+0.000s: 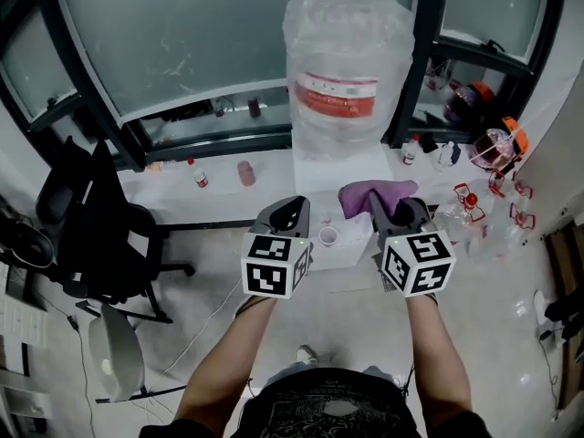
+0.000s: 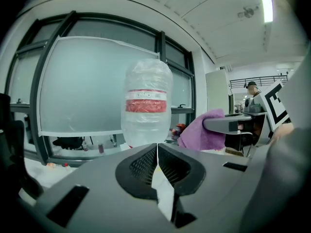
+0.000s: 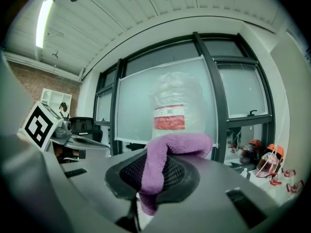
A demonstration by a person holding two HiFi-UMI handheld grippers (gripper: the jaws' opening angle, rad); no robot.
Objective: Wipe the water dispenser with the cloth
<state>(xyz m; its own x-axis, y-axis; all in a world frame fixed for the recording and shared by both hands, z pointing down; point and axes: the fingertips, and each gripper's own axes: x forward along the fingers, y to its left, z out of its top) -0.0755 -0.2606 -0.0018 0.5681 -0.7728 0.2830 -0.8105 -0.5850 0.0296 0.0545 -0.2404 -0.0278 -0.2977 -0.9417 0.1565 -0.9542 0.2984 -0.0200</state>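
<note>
Forearms [image 1: 228, 363] run out from us over the pale floor [image 1: 356, 322] to two marker cubes [image 1: 274, 265]. Past these sit the left hand-held gripper [image 1: 290, 210] and the right hand-held gripper [image 1: 399, 210], side by side. We see the left one's jaws pressed together with nothing between them. The right one's jaws are clamped on the purple cloth [image 1: 369, 195], which folds over their tips and spreads to their left.

Between the two grippers a small round cup [image 1: 328, 236] rests on the front ledge of the white water dispenser [image 1: 321, 173]. In the head view the cloth lies at the near right edge of the dispenser's top. We cannot tell whether it touches. The grippers cover much of the dispenser's front.

On the dispenser stands the big water bottle [image 1: 345, 71], wrapped in clear film; the print on its red-and-white label is too small to read. A black office chair [image 1: 91, 222] stands well to the left. Behind it a white sill [image 1: 164, 185] carries small bottles [image 1: 198, 173]. At far right lie clear visors with orange tops [image 1: 497, 144]. A frosted window [image 1: 182, 35] backs it all.
</note>
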